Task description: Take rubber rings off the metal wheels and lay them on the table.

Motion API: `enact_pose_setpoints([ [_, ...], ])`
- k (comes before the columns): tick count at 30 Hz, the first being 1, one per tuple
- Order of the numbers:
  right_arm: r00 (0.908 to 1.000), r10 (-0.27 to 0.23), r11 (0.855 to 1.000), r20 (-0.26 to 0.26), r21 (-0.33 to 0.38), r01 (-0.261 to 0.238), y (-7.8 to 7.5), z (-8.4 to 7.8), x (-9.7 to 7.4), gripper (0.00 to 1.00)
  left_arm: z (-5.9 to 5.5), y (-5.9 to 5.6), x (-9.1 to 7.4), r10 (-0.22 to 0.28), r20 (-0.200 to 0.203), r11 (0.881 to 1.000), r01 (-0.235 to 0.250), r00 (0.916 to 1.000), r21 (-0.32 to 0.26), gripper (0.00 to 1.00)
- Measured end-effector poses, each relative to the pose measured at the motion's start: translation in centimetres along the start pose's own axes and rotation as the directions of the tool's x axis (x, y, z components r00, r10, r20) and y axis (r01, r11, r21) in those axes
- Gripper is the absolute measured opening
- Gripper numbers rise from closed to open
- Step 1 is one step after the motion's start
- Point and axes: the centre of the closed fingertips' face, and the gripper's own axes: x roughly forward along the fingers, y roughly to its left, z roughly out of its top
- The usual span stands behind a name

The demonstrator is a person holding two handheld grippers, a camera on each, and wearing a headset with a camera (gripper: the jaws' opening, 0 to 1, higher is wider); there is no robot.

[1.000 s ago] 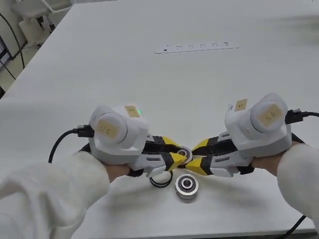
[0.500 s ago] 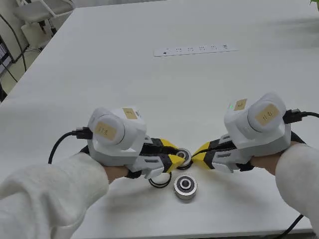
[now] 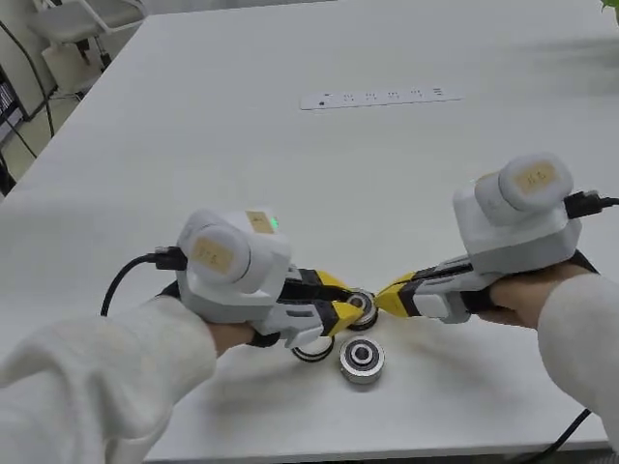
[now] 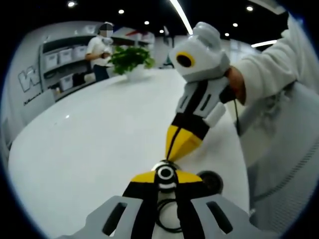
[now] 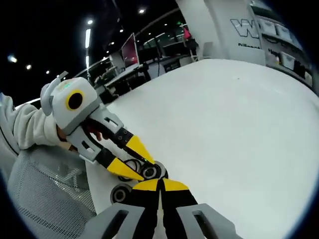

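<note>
Wheel (image 3: 362, 304) is clamped in the left gripper's (image 3: 354, 309) fingers just above the tabletop (image 3: 290, 164). The right gripper's (image 3: 386, 298) fingers are pinched shut at its rim. Best to pull outward steadily, then lay the rubber beside the loose ring (image 3: 311, 350).

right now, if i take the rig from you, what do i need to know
Grippers: left hand-held gripper is shut on a metal wheel, held above the table. The right hand-held gripper has its jaws shut, tips at that wheel's edge; I can't tell if they pinch rubber.
Done: one rubber ring lies on the table beside the second wheel.
Left: the held wheel's ring, if one is on it.
</note>
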Motion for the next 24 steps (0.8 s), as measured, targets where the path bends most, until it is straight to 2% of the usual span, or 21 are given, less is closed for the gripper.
enact_pose_setpoints([
  [2, 0.9999, -0.013, 1.000, -0.007, -0.026, 0.013, 0.23, -0.03, -0.04, 0.00, 0.04, -0.01, 0.04, 0.003, -0.004, 1.000, -0.003, 1.0000, 0.005, 0.13],
  [6, 0.9998, -0.017, 0.999, -0.013, -0.035, 0.017, 0.35, -0.03, -0.09, 0.00, 0.05, 0.02, 0.05, 0.002, -0.005, 1.000, -0.002, 1.0000, 0.016, 0.13],
  [24, 1.0000, -0.005, 1.000, 0.007, 0.006, 0.005, 0.82, 0.46, -0.06, 0.00, 0.08, 0.06, 0.14, 0.003, -0.006, 1.000, -0.003, 1.0000, 0.017, 0.13],
])
